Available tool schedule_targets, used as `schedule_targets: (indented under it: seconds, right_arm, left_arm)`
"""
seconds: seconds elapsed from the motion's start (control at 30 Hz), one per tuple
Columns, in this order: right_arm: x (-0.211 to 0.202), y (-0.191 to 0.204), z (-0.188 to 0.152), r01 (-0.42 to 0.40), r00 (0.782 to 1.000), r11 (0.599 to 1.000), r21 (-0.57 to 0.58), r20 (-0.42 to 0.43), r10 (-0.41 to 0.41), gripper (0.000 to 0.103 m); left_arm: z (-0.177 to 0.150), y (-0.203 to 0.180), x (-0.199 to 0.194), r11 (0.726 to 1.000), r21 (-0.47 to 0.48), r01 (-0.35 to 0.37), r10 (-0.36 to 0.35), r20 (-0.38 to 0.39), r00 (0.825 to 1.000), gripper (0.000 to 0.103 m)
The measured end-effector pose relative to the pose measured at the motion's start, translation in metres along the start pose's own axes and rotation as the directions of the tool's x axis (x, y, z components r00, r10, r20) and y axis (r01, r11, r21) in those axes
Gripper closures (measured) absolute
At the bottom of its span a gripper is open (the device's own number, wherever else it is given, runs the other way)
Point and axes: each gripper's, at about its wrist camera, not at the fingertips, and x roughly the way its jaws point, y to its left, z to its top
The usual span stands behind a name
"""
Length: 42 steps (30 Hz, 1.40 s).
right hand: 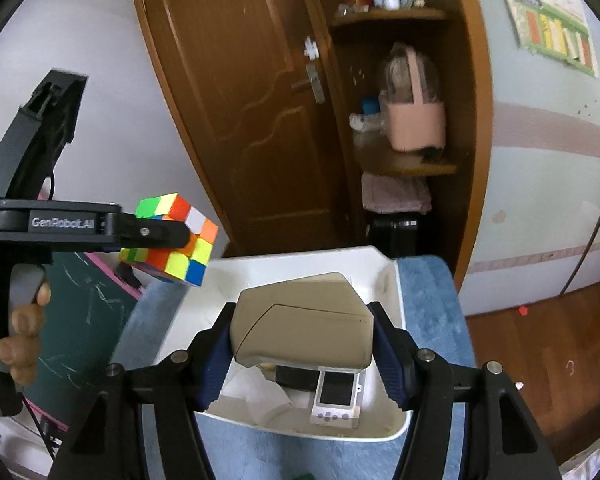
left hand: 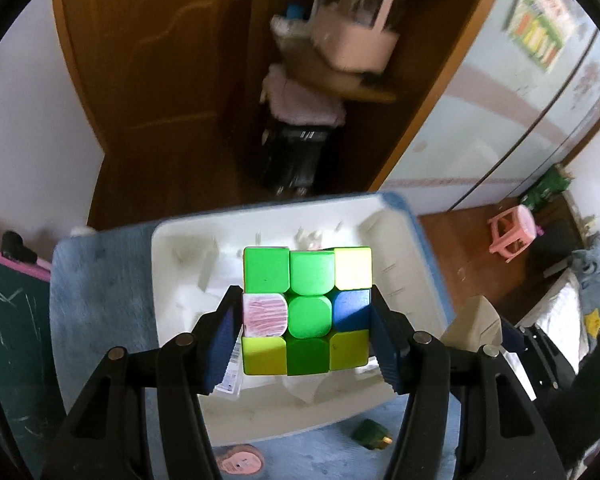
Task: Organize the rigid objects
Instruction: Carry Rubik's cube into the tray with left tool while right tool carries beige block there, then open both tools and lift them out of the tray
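Note:
A scrambled puzzle cube (left hand: 306,308) with green, yellow, blue and pink-scribbled tiles sits between the blue pads of my left gripper (left hand: 306,314), which is shut on it above a white bin (left hand: 188,248). In the right wrist view the cube (right hand: 180,252) hangs left of the bin's rim (right hand: 396,292), carried by the left gripper (right hand: 160,236) in a person's hand. My right gripper (right hand: 300,332) is shut on a beige angular box (right hand: 304,324) over the bin. A white handheld game device (right hand: 336,398), a black item and crumpled tissue lie inside the bin.
The bin rests on a blue fuzzy surface (left hand: 100,300). A small green plug (left hand: 370,434) and a pink tape roll (left hand: 240,460) lie near its front. A chalkboard (right hand: 88,320) stands left, a pink stool (left hand: 512,232) right, a wooden door and shelves with a pink basket (right hand: 416,124) behind.

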Motion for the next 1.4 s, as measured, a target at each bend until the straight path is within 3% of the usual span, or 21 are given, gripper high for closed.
schedule_targets:
  seconds: [0.1, 0.27, 0.5, 0.6, 0.63, 0.73, 1.03, 1.4]
  right_arm:
    - [0.031, 0.005, -0.007, 0.028, 0.998, 0.999, -0.016, -0.061, -0.029, 0.04]
    - [0.089, 0.011, -0.032, 0.07, 0.975, 0.997, -0.026, -0.208, -0.074, 0.04]
    - [0.126, 0.024, -0.061, 0.097, 0.941, 0.99, -0.106, -0.314, -0.126, 0.039]
    - [0.129, 0.026, -0.069, 0.09, 0.933, 0.986, -0.141, -0.336, -0.133, 0.037]
    - [0.127, 0.027, -0.071, 0.079, 0.933, 0.987, -0.142, -0.338, -0.123, 0.032]
    - [0.116, 0.027, -0.074, 0.061, 0.943, 0.987, -0.146, -0.315, -0.105, 0.023]
    - [0.074, 0.023, -0.07, 0.06, 0.971, 0.993, -0.1, -0.225, -0.082, 0.022]
    - [-0.014, 0.028, -0.074, 0.046, 0.997, 0.998, -0.052, -0.067, -0.049, 0.022]
  left_arm:
    - [-0.005, 0.007, 0.034, 1.0, -0.002, -0.027, 0.026, -0.053, 0.998, 0.04]
    - [-0.018, 0.014, 0.08, 0.997, 0.016, -0.08, 0.082, -0.15, 0.985, 0.04]
    - [-0.027, 0.017, 0.104, 0.991, 0.045, -0.128, 0.135, -0.223, 0.965, 0.039]
    - [-0.03, 0.013, 0.101, 0.994, 0.055, -0.089, 0.1, -0.234, 0.967, 0.036]
    - [-0.031, 0.011, 0.097, 0.995, 0.059, -0.082, 0.093, -0.228, 0.969, 0.035]
    - [-0.03, 0.007, 0.085, 0.995, 0.066, -0.08, 0.092, -0.199, 0.976, 0.033]
    - [-0.031, -0.006, 0.041, 0.996, 0.044, -0.081, 0.085, -0.116, 0.99, 0.033]
    - [-0.061, -0.029, -0.02, 0.996, 0.031, -0.087, 0.088, -0.006, 0.996, 0.033]
